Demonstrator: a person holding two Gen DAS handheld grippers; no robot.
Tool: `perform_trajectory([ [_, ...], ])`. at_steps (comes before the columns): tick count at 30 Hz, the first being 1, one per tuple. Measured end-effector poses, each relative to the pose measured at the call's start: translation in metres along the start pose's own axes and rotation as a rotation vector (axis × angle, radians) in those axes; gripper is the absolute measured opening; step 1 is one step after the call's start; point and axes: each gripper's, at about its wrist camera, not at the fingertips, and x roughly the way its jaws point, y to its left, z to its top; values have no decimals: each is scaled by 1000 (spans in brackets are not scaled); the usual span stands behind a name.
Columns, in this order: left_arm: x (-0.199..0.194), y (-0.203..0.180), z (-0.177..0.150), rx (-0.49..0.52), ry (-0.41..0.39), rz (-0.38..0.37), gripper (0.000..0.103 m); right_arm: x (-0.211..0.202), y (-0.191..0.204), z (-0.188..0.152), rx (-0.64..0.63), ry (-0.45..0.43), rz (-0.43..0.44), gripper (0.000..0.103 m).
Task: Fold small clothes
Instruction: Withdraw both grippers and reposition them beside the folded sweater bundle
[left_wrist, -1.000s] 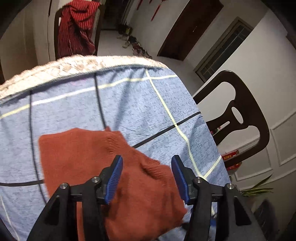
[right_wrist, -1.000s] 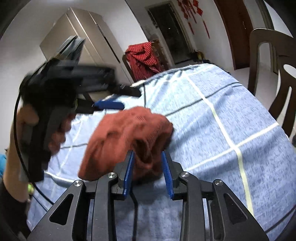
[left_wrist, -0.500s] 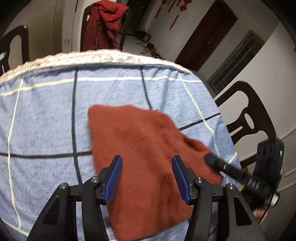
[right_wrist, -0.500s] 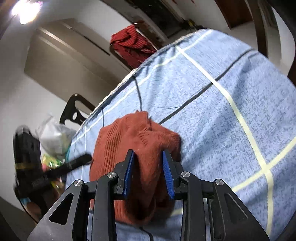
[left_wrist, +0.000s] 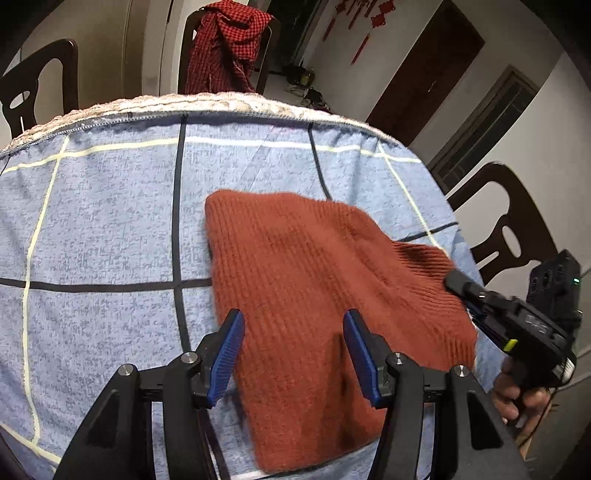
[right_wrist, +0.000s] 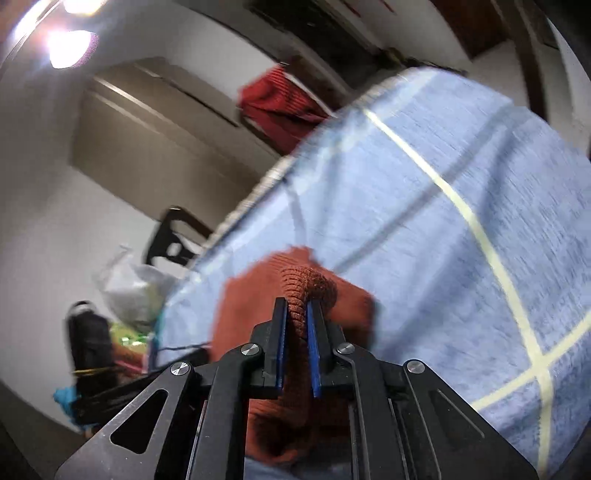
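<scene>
one rust knit garment (left_wrist: 314, 280), two grippers (left_wrist: 293, 350) (right_wrist: 295, 317), three dark chairs (left_wrist: 509, 221).

Left wrist view from above the near edge of the blue checked tablecloth (left_wrist: 110, 229), facing down across it to the far edge, close over the rust knit garment (left_wrist: 314, 288), right wrist view lower, tilted, blurred, very near the same garment (right_wrist: 295, 288), both sharing tablecloth (right_wrist: 461, 221) and red checked cloth on the far chair (left_wrist: 221, 44).

right-wrist view motion-blurred, sweater (left_wrist: 314, 295) bottom cropped
</scene>
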Motion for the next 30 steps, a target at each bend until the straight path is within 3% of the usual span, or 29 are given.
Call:
perform_trajectory([
  [4, 1, 3, -2, -12, 13, 7, 59, 13, -26, -4, 76, 54, -39, 12],
  [7, -1, 2, -5, 6, 11, 15, 59, 6, -29, -4, 87, 49, -51, 23],
  [10, -7, -2, -9, 41, -11, 26, 59, -10, -13, -3, -6, -3, -100, 23],
  [15, -13, -14, -21, 94, -49, 68, 59, -37, 38, -17, -300, -108, -223, 23],
  [22, -19, -27, -47, 176, -139, 206, 59, -23, 68, -59, -585, -34, -305, 24],
  [25, -18, -26, -54, 189, -155, 235, 59, -9, 60, -70, -647, 10, -388, 24],
  [30, -17, -30, -60, 236, -171, 261, 59, -14, 45, -62, -578, 20, -357, 32],
])
